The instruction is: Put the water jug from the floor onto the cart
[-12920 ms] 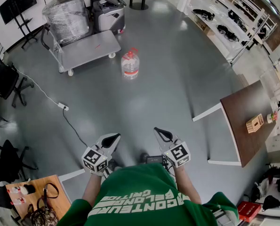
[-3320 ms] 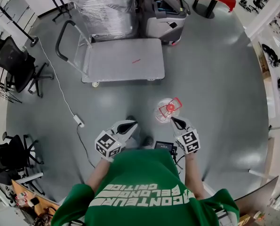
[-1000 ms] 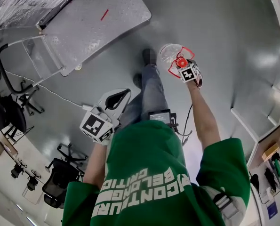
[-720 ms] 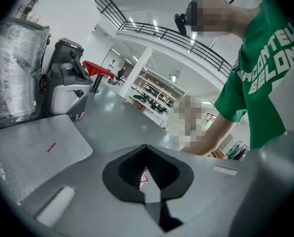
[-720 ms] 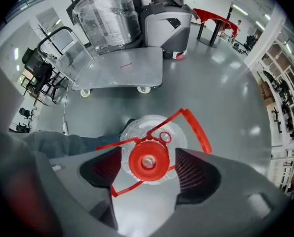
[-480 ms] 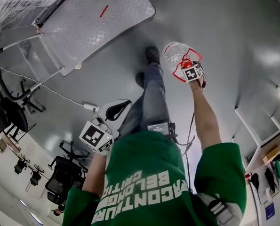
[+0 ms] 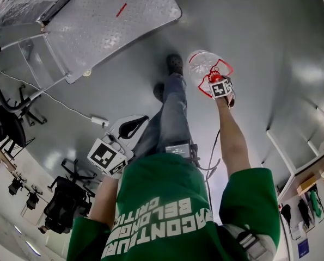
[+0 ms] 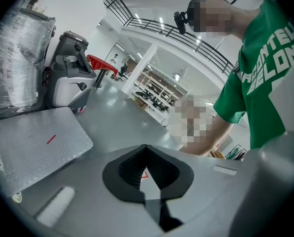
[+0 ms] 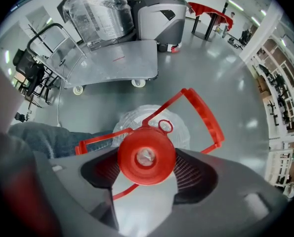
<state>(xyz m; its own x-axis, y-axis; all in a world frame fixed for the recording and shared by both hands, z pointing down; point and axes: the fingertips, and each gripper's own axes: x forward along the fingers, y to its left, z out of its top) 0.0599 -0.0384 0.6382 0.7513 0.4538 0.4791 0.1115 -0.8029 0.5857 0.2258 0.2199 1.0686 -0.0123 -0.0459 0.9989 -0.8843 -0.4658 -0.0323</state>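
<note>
The clear water jug [image 7: 200, 63] stands on the grey floor by the person's foot, with a red cap [image 9: 147, 155] and a red carry handle [image 9: 206, 116]. My right gripper [image 7: 212, 79] points straight down over it. Its jaws sit either side of the cap [image 7: 211, 77] and are closing; in the right gripper view [image 9: 147, 158] the pads lie at the cap's rim without a clear squeeze. The flat steel cart [image 7: 112, 31] is up-left of the jug. My left gripper [image 7: 144, 118] hangs by the person's left side, shut and empty [image 8: 146, 147], aimed toward the cart [image 8: 33, 142].
The person's leg and shoe [image 7: 174, 64] are right beside the jug. A power strip with cable [image 7: 98, 120] lies on the floor left. Office chairs [image 7: 63, 205] stand lower left. Behind the cart [image 9: 112, 63] are a wrapped pallet [image 9: 100, 11] and a grey machine [image 9: 159, 16].
My right gripper has sunk onto the jug so the red cap now sits between its jaws. The left gripper has dropped slightly.
</note>
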